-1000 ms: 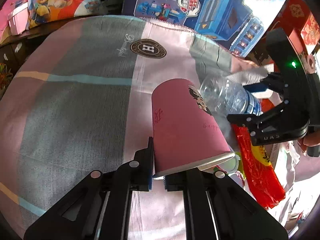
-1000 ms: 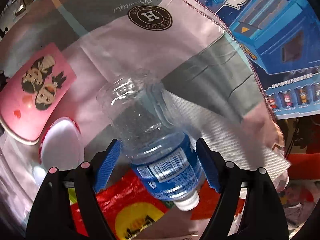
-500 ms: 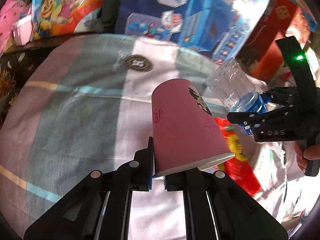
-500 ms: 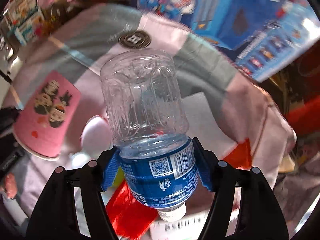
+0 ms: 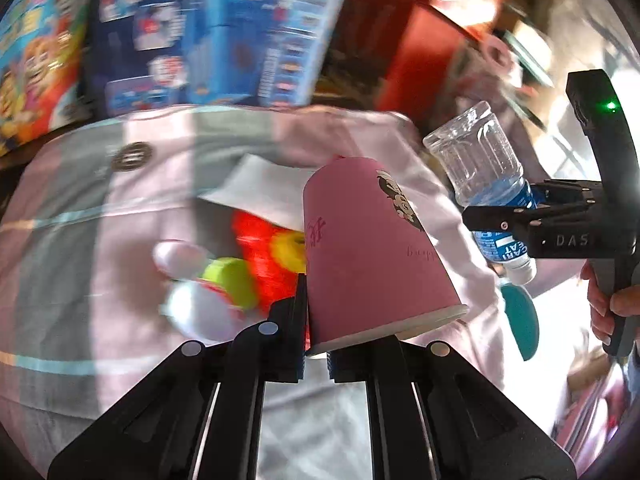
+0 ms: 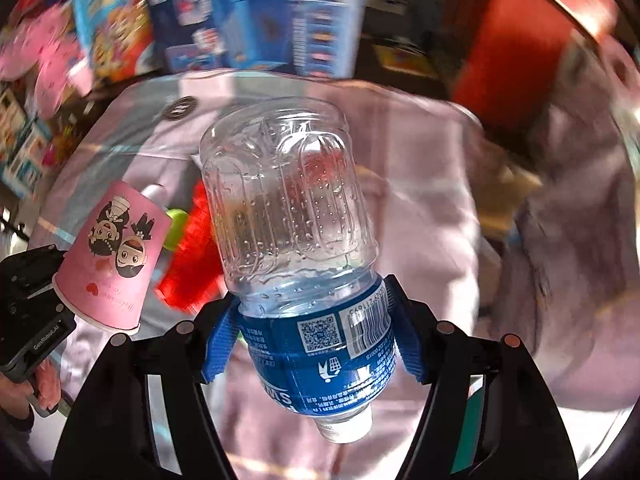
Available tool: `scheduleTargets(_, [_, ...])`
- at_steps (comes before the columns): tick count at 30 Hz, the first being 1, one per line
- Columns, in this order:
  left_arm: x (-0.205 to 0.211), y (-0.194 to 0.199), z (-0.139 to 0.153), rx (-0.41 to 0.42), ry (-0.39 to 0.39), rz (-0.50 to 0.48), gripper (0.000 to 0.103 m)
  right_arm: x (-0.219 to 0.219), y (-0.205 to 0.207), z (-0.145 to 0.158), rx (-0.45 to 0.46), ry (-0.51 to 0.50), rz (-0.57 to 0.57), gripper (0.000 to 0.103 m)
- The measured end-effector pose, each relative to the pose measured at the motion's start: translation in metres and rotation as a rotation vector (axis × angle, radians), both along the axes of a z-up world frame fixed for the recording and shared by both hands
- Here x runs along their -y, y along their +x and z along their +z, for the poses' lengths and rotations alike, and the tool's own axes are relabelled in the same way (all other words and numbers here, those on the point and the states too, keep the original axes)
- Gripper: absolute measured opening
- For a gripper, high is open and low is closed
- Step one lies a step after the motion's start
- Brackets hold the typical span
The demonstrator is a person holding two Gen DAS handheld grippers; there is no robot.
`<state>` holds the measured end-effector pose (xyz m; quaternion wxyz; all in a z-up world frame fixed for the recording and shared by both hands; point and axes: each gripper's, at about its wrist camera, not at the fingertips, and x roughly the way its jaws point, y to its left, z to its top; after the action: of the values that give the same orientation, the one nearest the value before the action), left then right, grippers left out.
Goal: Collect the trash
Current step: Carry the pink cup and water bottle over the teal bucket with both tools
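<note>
My left gripper (image 5: 316, 344) is shut on the rim of a pink paper cup (image 5: 368, 248) with a cartoon couple, held upside down above the table. The cup also shows in the right wrist view (image 6: 116, 256), at the left. My right gripper (image 6: 312, 340) is shut on a clear plastic bottle (image 6: 292, 216) with a blue label, gripped at the label, cap toward the camera. In the left wrist view the bottle (image 5: 480, 172) and the right gripper (image 5: 532, 220) are at the right, raised above the table.
On the pink and grey tablecloth (image 5: 100, 248) lie a red wrapper (image 5: 264, 248), a green lid (image 5: 232, 280), a white lid (image 5: 192, 312) and a white paper sheet (image 5: 268, 188). Toy boxes (image 5: 224, 28) stand behind. A teal round object (image 5: 520, 320) is at the right.
Both grippers have risen and swung right with their loads. The table trash now sits further left and lower in both views. The bottle is lifted well off the table.
</note>
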<state>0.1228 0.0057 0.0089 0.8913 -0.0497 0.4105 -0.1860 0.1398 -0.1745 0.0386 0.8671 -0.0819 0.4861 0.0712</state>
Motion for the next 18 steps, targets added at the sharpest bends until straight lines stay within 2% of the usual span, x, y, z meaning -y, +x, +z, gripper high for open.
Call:
scheduleTargets(11, [0.141,-0.031,-0.001,-0.009,0.091,-0.254,0.008,0.166,-0.105,-0.022,0.023,0.138,-0.285,0.064])
scheduleTargets(18, [0.253,-0.046,-0.02,-0.034,0.164,-0.439,0.008,0.263,-0.149,-0.053,0.012,0.2,-0.466,0.064])
